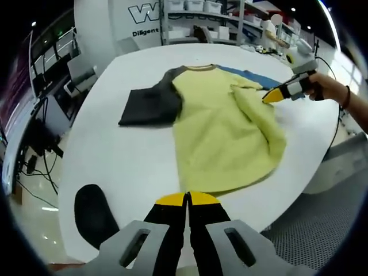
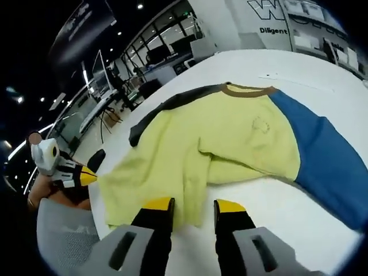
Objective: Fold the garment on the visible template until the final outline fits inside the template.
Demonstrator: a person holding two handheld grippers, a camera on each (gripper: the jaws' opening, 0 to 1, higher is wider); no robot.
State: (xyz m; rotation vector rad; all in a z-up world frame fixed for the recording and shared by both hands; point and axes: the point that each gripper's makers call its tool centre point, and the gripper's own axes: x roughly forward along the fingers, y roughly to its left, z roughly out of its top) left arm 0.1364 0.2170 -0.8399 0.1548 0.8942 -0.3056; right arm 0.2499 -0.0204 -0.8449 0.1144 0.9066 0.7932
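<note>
shirt [image 1: 224, 138], blue sleeve [image 2: 328, 161] spread, right gripper view

The garment [image 1: 221, 132] is a yellow-green shirt with a brown collar, one dark grey sleeve and one blue sleeve [image 2: 322, 161]; it lies spread on the white table, its blue-sleeve side folded partly over the body.
</note>
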